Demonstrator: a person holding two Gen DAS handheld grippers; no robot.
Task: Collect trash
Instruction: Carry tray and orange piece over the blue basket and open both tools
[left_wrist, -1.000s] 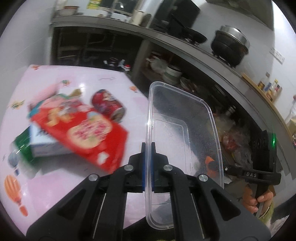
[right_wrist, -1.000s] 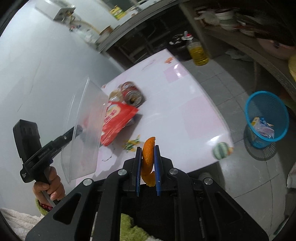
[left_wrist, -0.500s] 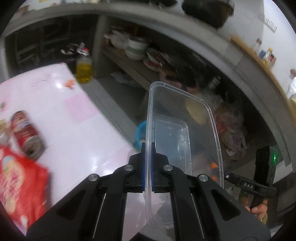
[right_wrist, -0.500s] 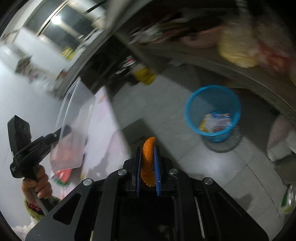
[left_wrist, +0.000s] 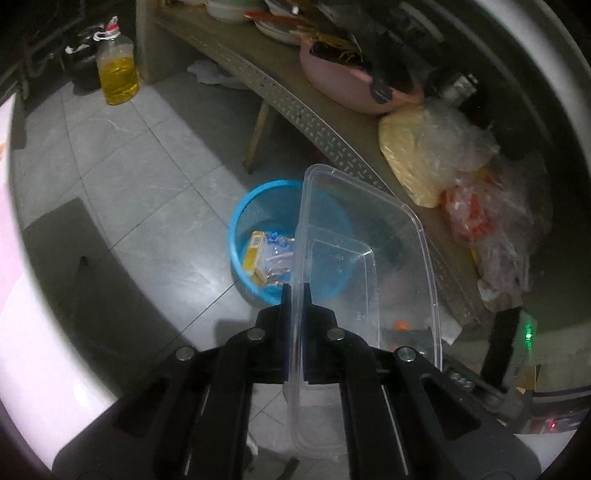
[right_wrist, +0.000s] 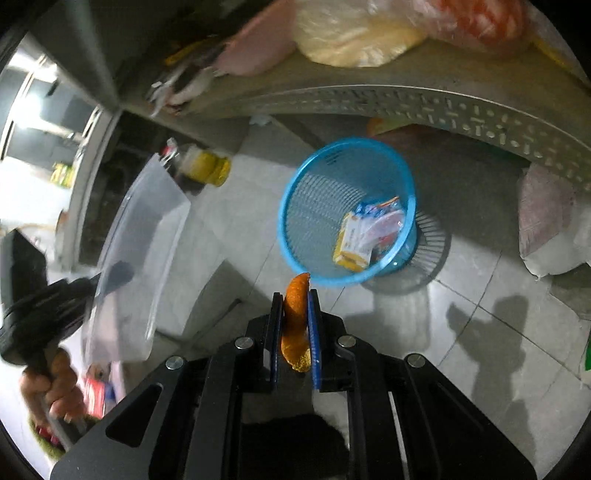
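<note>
Left gripper (left_wrist: 294, 295) pinching clear container (left_wrist: 365, 266) wall, right gripper (right_wrist: 295, 295) clamping orange peel (right_wrist: 295, 321) near blue basket (right_wrist: 402, 177) rim

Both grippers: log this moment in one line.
left gripper: shut on clear container | right gripper: shut on orange peel | blue bin: ahead, holds wrappers

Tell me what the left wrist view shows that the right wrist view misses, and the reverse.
Only the left wrist view: the left gripper clamping the clear tub by its wall. Only the right wrist view: the orange peel pinched in the right gripper, and the hand holding the left tool. Both show the blue bin on the floor holding wrappers, the tub and the oil bottle.
</note>
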